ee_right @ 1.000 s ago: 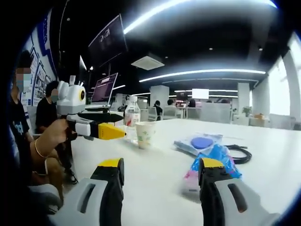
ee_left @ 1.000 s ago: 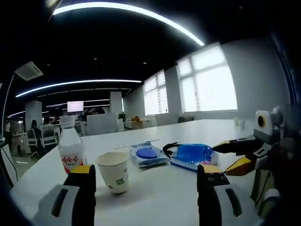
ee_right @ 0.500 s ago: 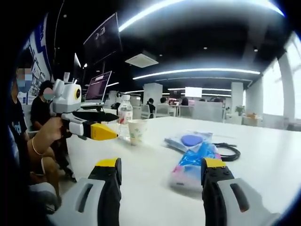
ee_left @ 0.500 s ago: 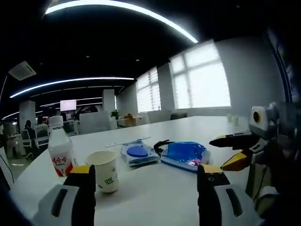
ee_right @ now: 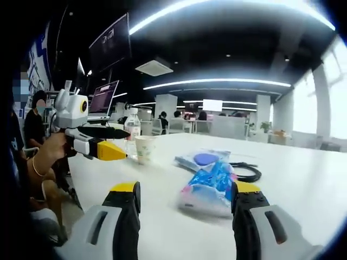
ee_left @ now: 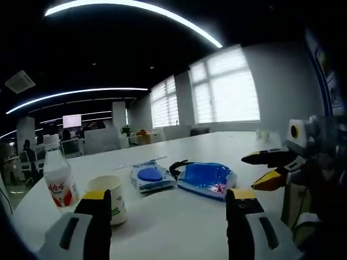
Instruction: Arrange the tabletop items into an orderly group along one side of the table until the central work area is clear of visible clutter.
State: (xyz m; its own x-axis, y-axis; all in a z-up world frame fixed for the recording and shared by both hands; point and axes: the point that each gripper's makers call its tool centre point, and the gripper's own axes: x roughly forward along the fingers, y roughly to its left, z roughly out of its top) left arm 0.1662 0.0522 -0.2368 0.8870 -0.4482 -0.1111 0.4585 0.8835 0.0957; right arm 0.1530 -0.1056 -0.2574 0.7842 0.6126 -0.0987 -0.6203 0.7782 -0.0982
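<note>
On the white table [ee_left: 179, 227] stand a plastic bottle with a red label [ee_left: 58, 181] and a paper cup [ee_left: 115, 203], the cup partly behind my left jaw. To their right lie a clear packet with a blue disc [ee_left: 146, 176], a black cable [ee_left: 176, 164] and a blue bag [ee_left: 206, 179]. My left gripper [ee_left: 169, 197] is open and holds nothing. My right gripper [ee_right: 185, 189] is also open, with the blue bag [ee_right: 209, 184] just beyond its jaws. The right gripper [ee_left: 248, 173] enters the left gripper view from the right. A hand [ee_right: 51, 154] holds the left gripper [ee_right: 122, 144] near the cup [ee_right: 144, 149] and bottle [ee_right: 130, 130].
The packet [ee_right: 203, 160] and cable [ee_right: 244, 172] lie behind the bag. People sit at the table's left edge by a laptop [ee_right: 105, 103]. The table surface [ee_right: 303, 184] stretches bare to the right. Desks, chairs and windows [ee_left: 222, 89] fill the background.
Both cameras have shifted. My right gripper has come closer to the blue bag, which now looks larger between its jaws. Both grippers stay open and the items lie where they were.
</note>
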